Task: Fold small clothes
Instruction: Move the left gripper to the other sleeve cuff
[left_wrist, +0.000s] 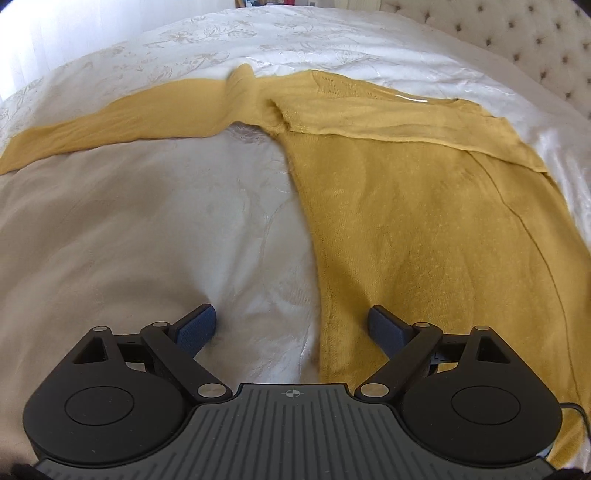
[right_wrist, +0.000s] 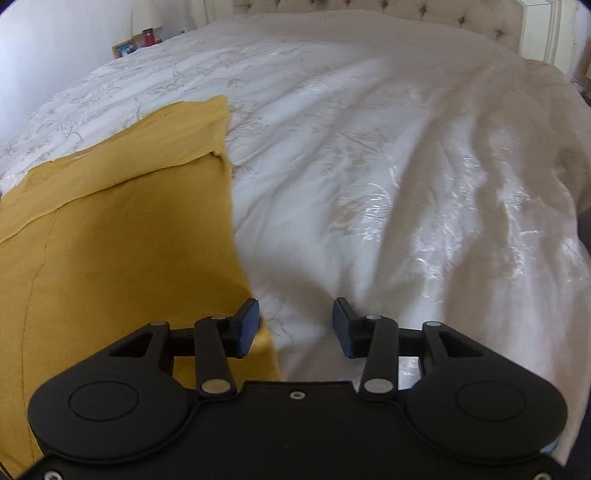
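Sweater (left_wrist: 424, 221) in mustard knit lies flat on the white bedspread (left_wrist: 147, 240), its one outstretched sleeve (left_wrist: 110, 122) running long and leftward, away from the body. We hold the left gripper (left_wrist: 291, 328) wide and empty at that side's hem, nearer the sleeve. Our right gripper (right_wrist: 295, 325), half parted and empty, straddles the already folded right edge.

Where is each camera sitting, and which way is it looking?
Left wrist: rides on the left gripper, looking forward and down at the yellow sweater and its outstretched sleeve; open fingers show, no hand.
Right wrist: rides on the right gripper, looking down at the sweater's edge and the white bedspread; its fingers show, apart and empty.
Shared: sweater, bedspread, tufted headboard.
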